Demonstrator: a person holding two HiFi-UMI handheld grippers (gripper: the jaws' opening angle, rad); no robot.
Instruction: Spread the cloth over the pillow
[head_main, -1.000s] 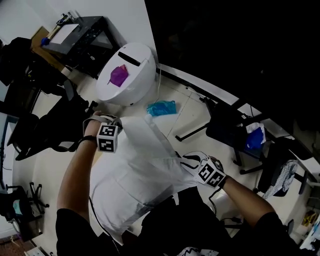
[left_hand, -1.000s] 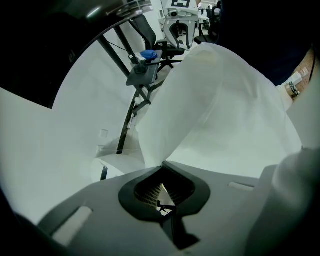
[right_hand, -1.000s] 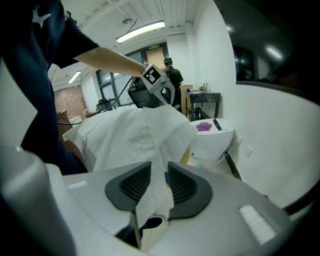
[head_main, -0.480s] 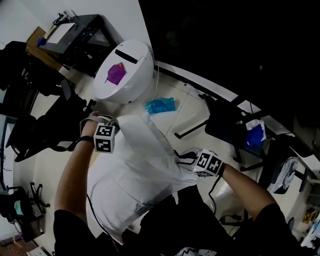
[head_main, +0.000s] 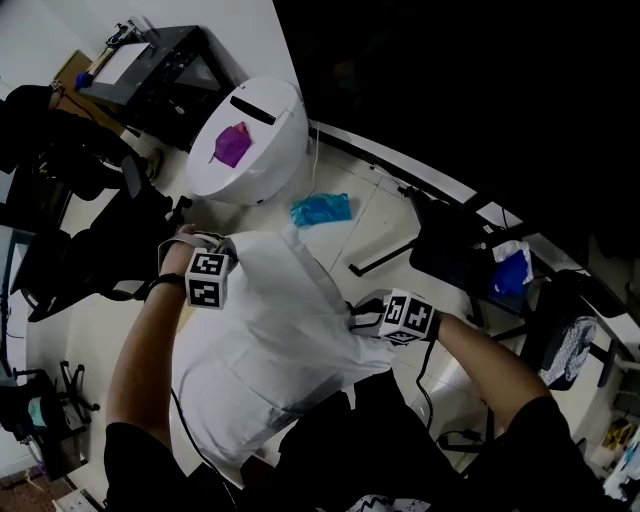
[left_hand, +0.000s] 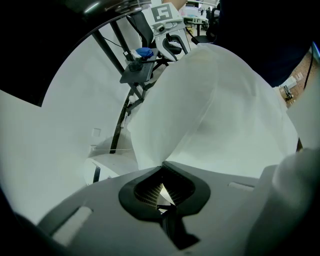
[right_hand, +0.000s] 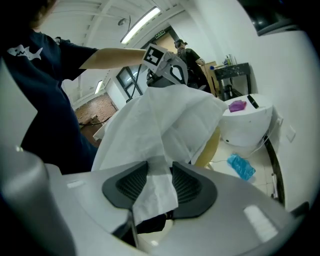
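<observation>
A white cloth (head_main: 270, 330) lies draped over the pillow in front of me, which it hides almost entirely in the head view. A tan pillow edge (right_hand: 212, 145) peeks from under the cloth (right_hand: 165, 120) in the right gripper view. My left gripper (head_main: 200, 245) points straight down at the cloth's far left corner and is shut on the cloth (left_hand: 215, 110), which fans out from its jaws (left_hand: 160, 172). My right gripper (head_main: 353, 315) is at the cloth's right edge. Its jaws have just been opening, and a strip of cloth still lies loose between the pads (right_hand: 160, 175).
A round white bin (head_main: 250, 140) with a purple scrap (head_main: 232, 145) on top stands beyond the pillow. A blue bag (head_main: 322, 210) lies on the floor beside it. A black chair (head_main: 455, 255) is at the right, dark chairs (head_main: 70, 260) at the left, a black machine (head_main: 150, 65) at the back.
My right gripper has shifted a little left along the cloth's edge and tipped downward. The left gripper and its corner of the cloth have stayed put.
</observation>
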